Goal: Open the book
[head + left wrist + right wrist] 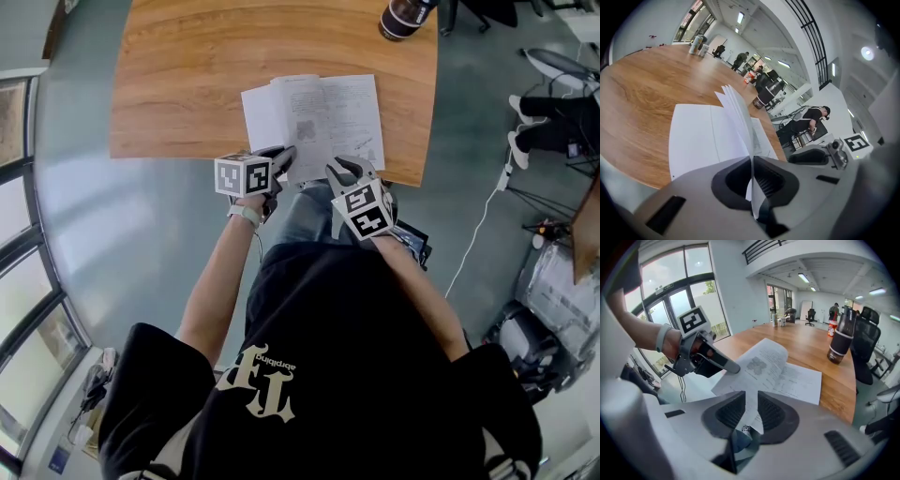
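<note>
The book [323, 117] lies open at the near edge of the worktop [187, 75]. The left gripper [752, 164] has its jaws pinched on a raised page [738, 112] of the book. The right gripper [751, 401] has its jaws slightly apart at the book's near edge.

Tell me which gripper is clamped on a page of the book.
The left gripper: its fingers are shut on a lifted page. The right gripper has its fingers apart, gripping nothing.
</note>
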